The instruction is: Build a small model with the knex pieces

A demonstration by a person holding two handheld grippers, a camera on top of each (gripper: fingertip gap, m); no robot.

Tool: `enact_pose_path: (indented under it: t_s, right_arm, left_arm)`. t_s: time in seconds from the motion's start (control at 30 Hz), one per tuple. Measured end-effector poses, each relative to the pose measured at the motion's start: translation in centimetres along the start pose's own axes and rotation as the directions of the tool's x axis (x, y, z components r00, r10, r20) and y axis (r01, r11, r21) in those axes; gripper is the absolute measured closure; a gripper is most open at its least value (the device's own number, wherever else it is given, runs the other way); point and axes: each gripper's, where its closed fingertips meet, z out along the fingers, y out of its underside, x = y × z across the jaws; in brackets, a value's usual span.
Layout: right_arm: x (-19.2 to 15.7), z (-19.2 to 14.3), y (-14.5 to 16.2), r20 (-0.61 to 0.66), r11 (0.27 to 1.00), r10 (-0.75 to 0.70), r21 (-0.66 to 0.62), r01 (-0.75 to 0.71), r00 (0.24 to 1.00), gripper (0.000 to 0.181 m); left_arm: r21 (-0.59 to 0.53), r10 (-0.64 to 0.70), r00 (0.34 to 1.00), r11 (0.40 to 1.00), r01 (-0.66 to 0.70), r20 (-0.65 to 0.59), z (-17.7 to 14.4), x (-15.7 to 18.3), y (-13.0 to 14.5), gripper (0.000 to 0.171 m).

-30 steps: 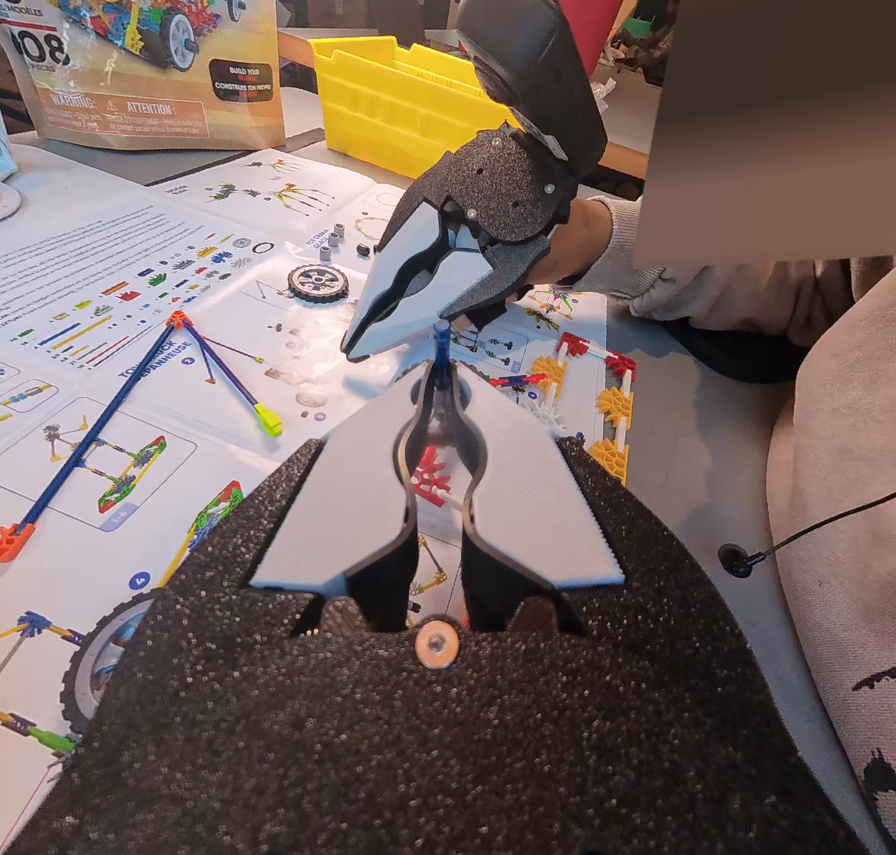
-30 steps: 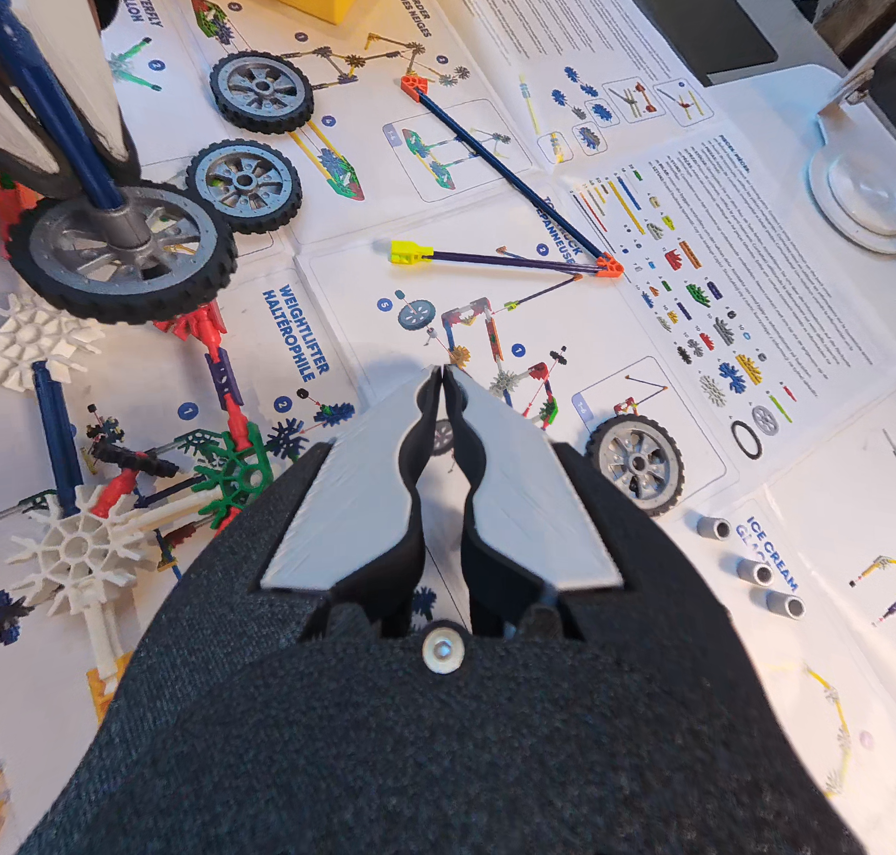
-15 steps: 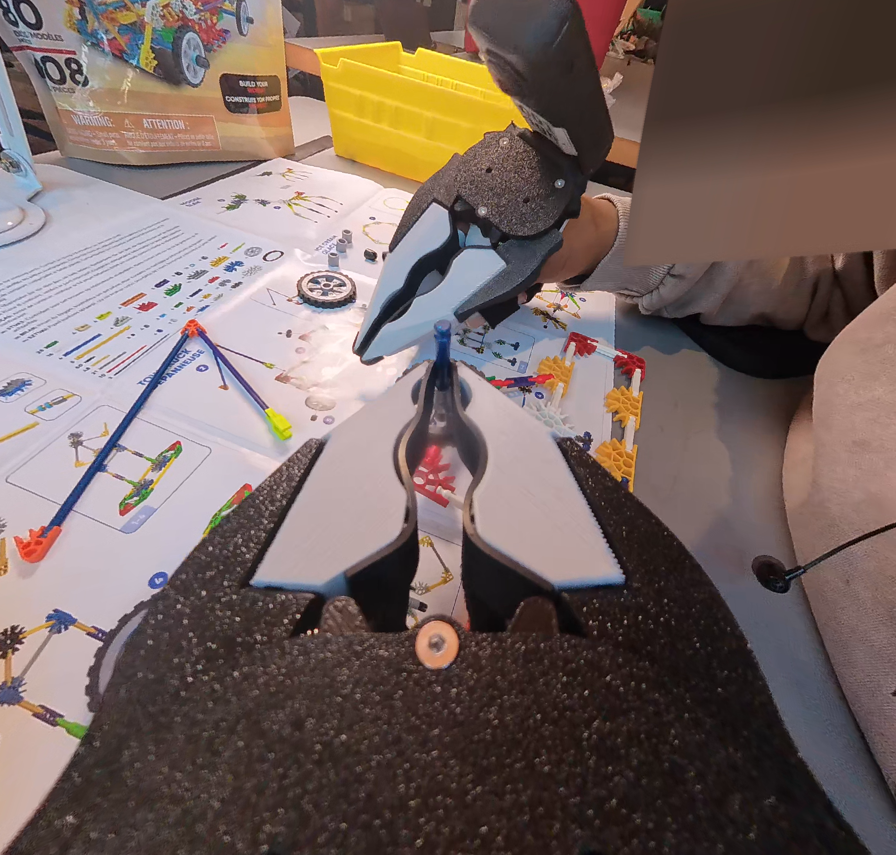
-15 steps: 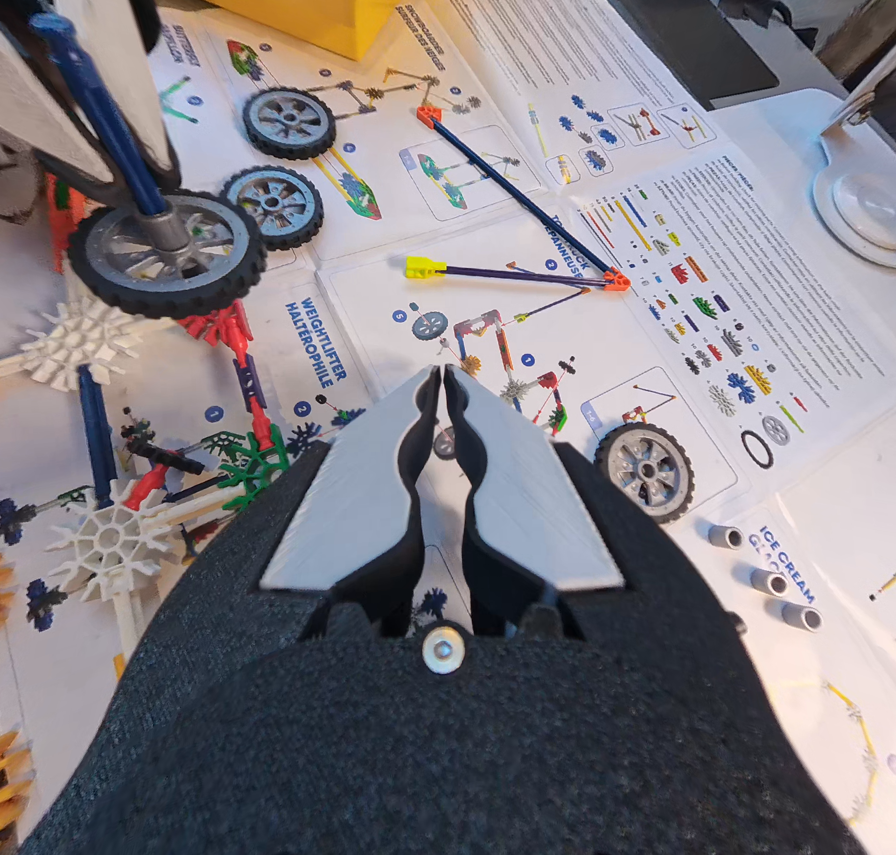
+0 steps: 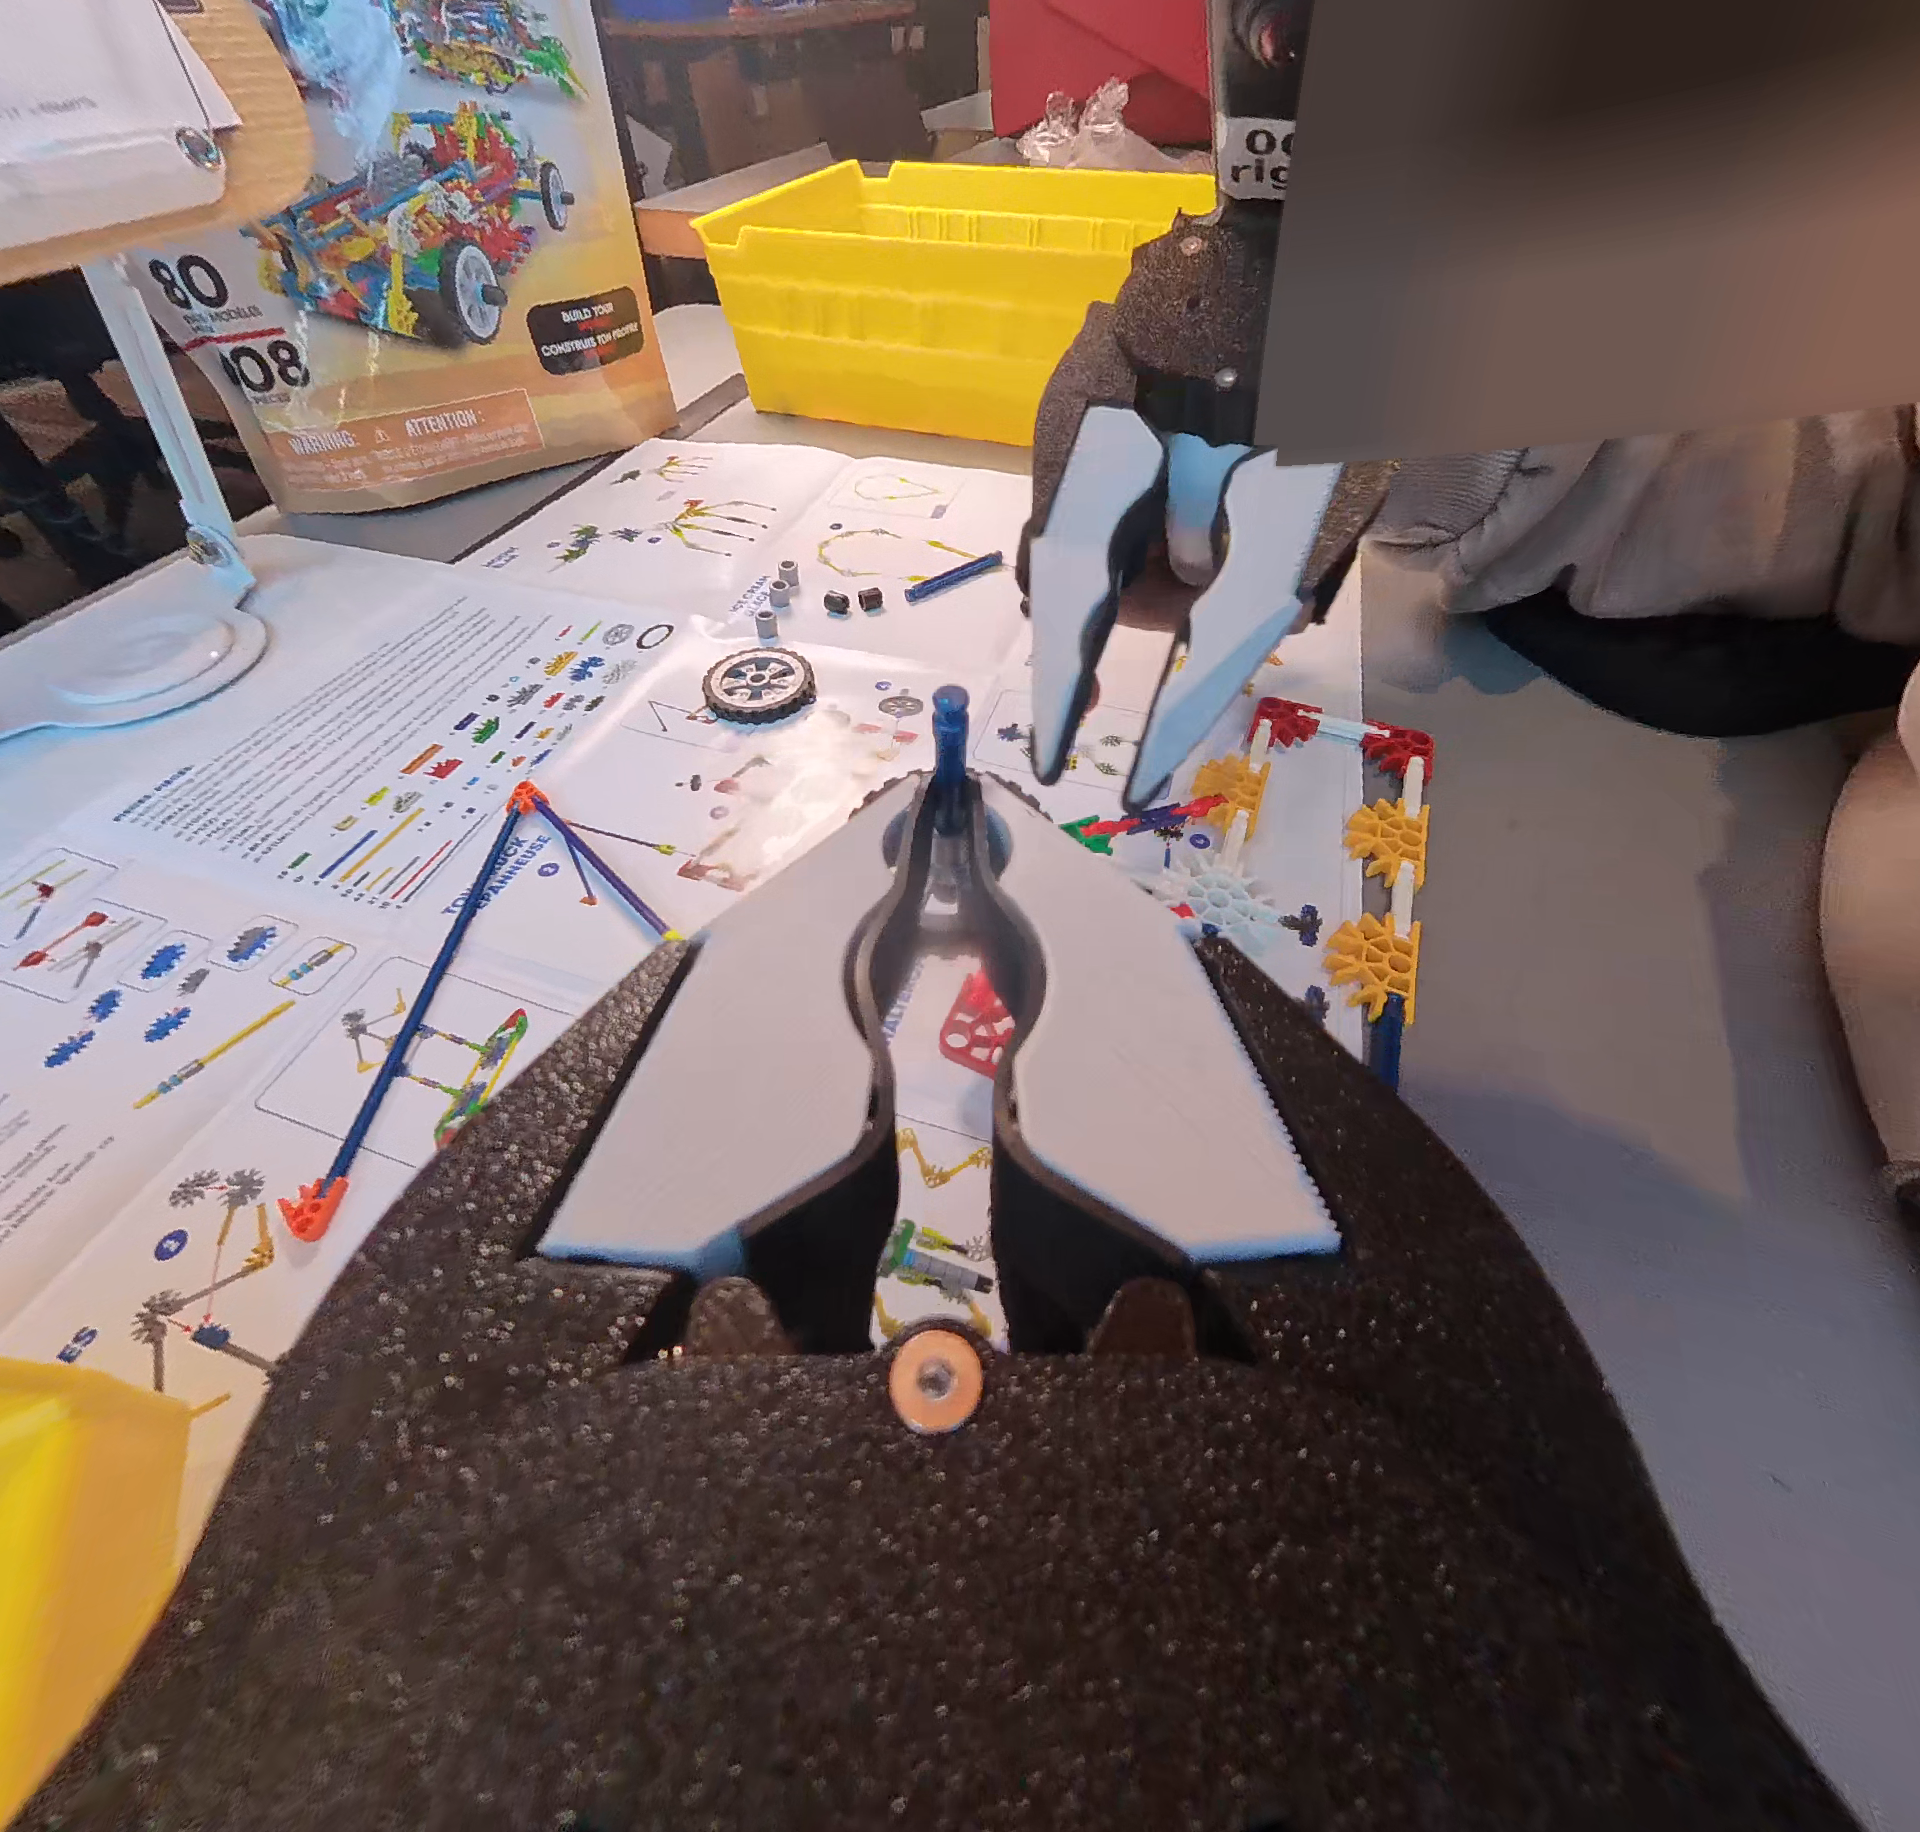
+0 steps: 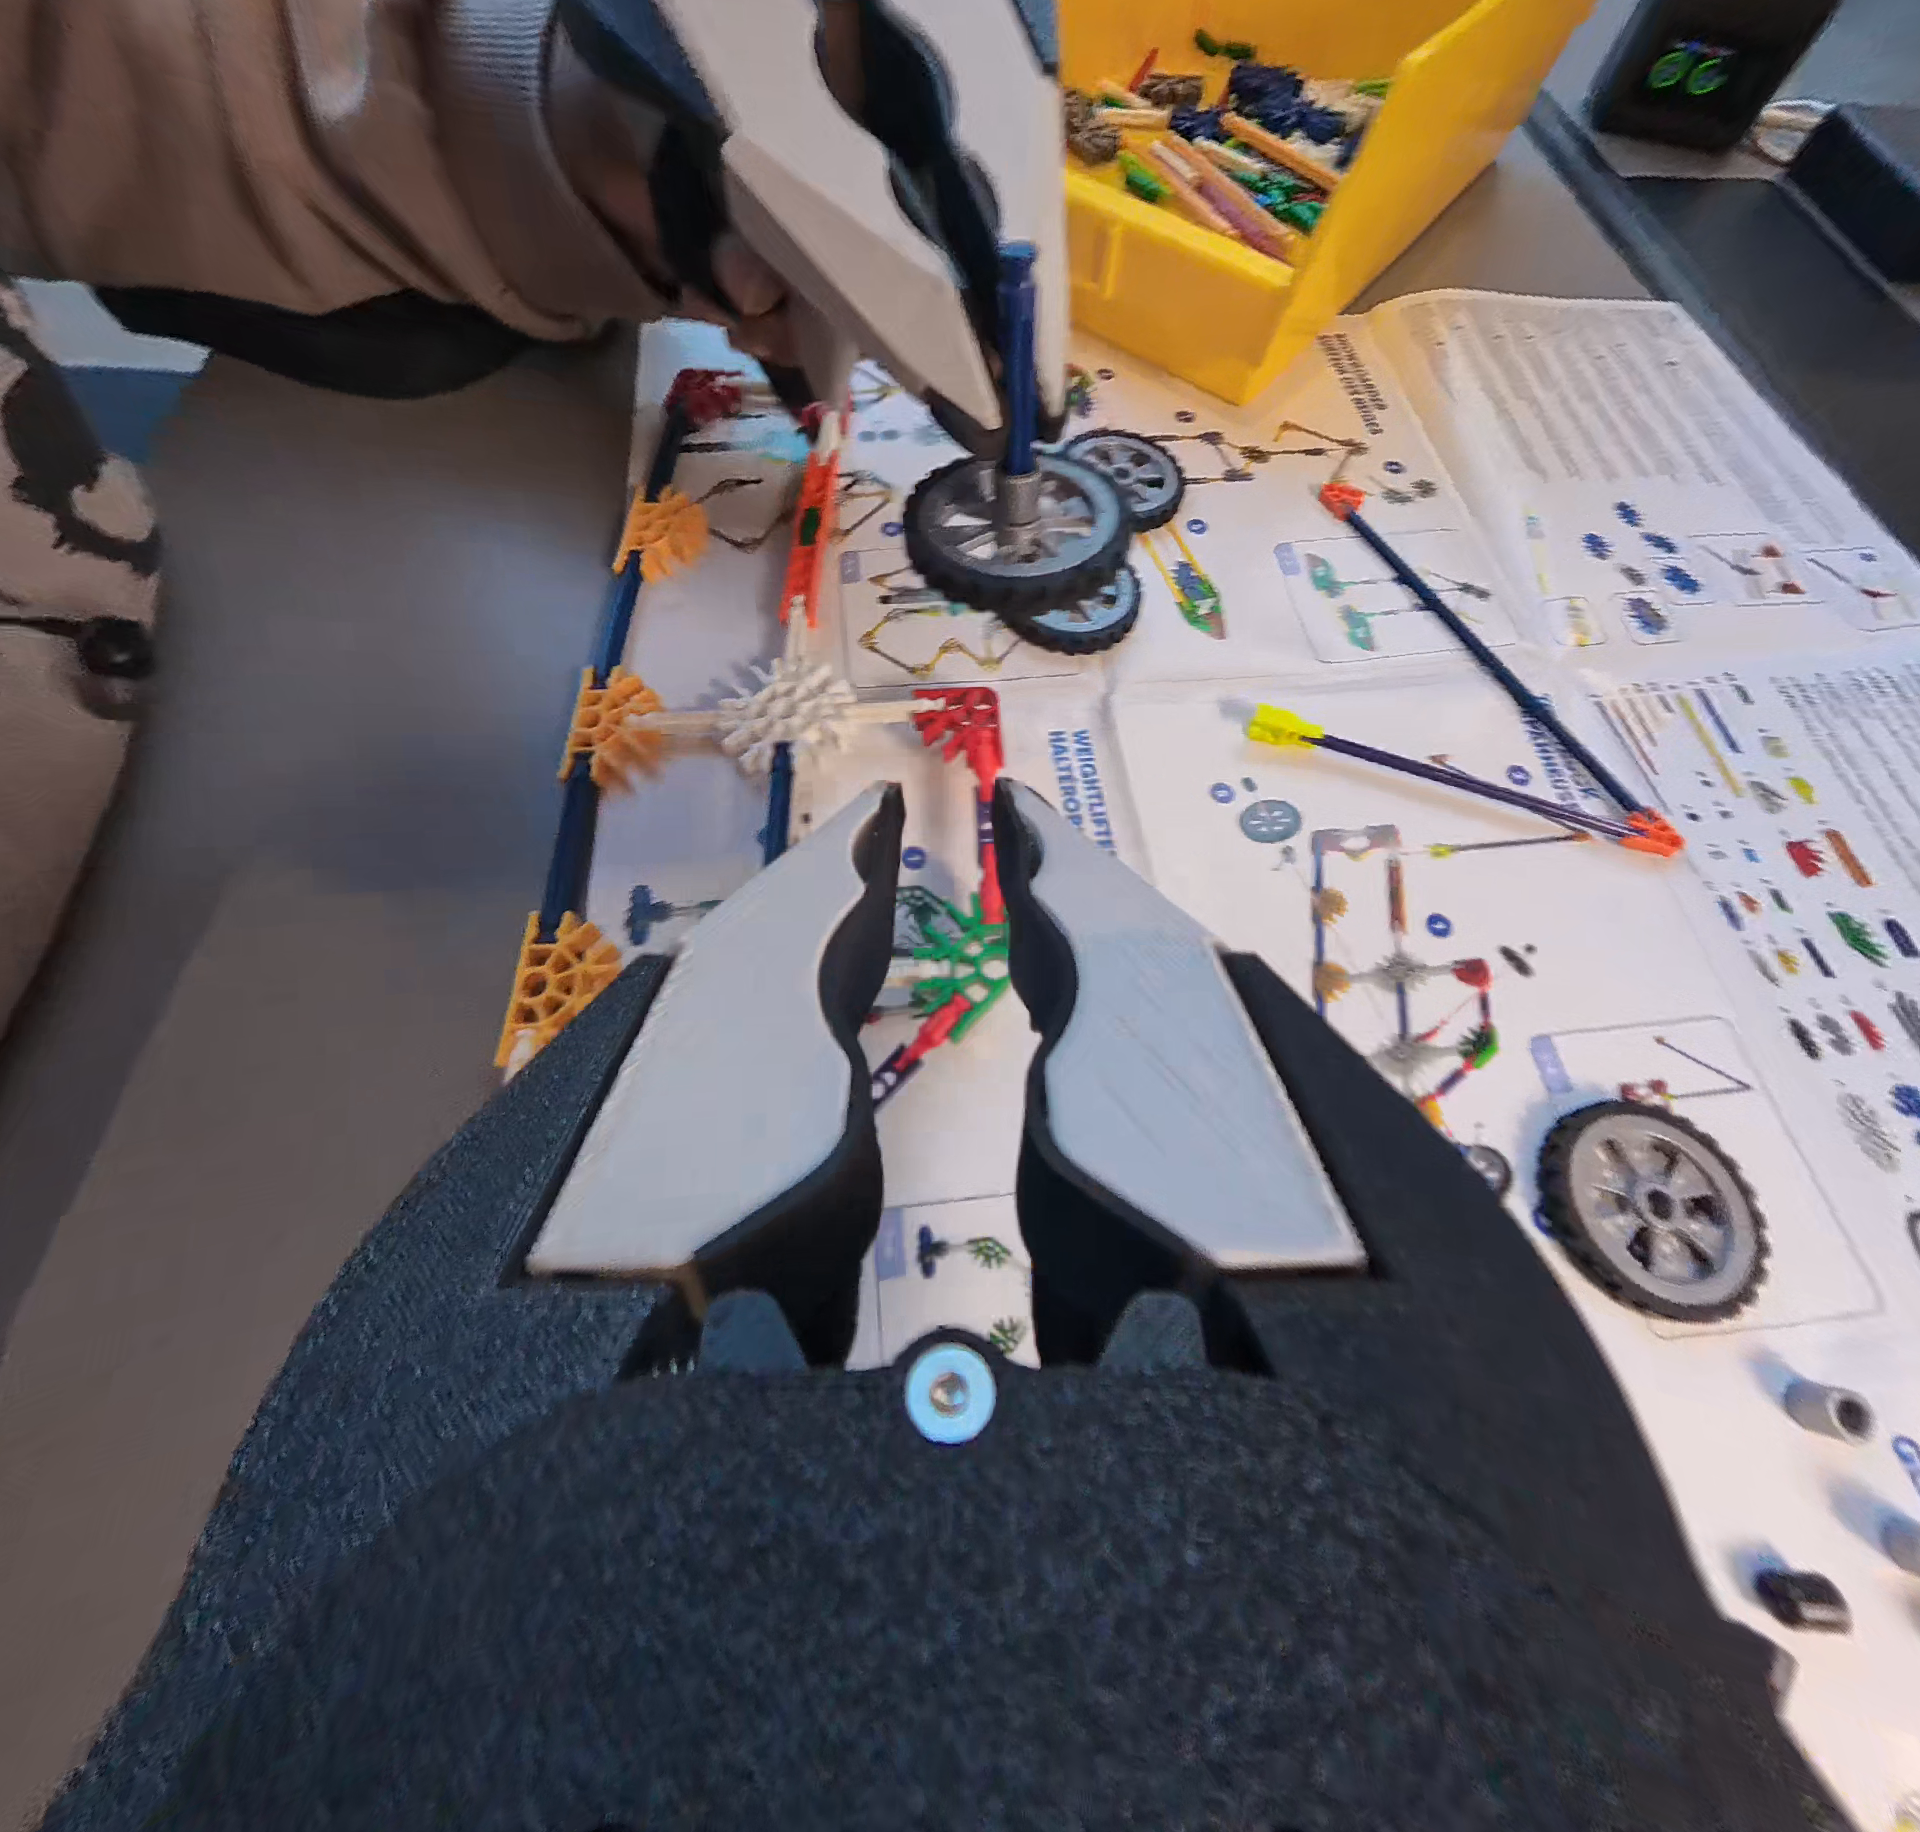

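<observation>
my left claw [image 5: 948, 795] pinches the blue rod [image 6: 1016, 369] upright, its wheel [image 6: 1013, 533] lifted over the instruction sheet [image 6: 1351, 951]. my right claw [image 6: 945, 806] hangs narrowly parted, empty, above the red-and-green connector frame [image 6: 966, 941]; bare grey table [image 6: 312, 743] lies to its left.

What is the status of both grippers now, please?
Left gripper shut on blue rod, wheel on its lower end. Right gripper open, empty, above the rod frame. Nothing between them.
</observation>
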Motion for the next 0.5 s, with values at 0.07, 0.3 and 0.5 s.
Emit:
enact_pose_path:
  t_s: [0.07,0.3,0.5]
  right_arm:
    - [-1.9,0.3,0.0,0.068,0.999,-0.040,-0.033,0.042,0.997,0.165]
    - [-9.4,2.9,1.2,0.282,0.957,-0.125,-0.220,0.191,0.951,0.165]
    - [-10.3,4.6,3.2,0.248,0.901,-0.111,-0.384,0.203,0.962,0.169]
  left_arm:
    - [0.006,0.019,1.000,1.000,-0.019,0.012,-0.2,-0.2,-0.3,0.168]
    - [-0.005,0.044,0.998,0.999,-0.043,0.048,-0.4,-1.0,0.0,0.168]
    - [-0.028,0.077,0.997,0.997,-0.076,0.030,-0.4,-0.6,0.1,0.168]
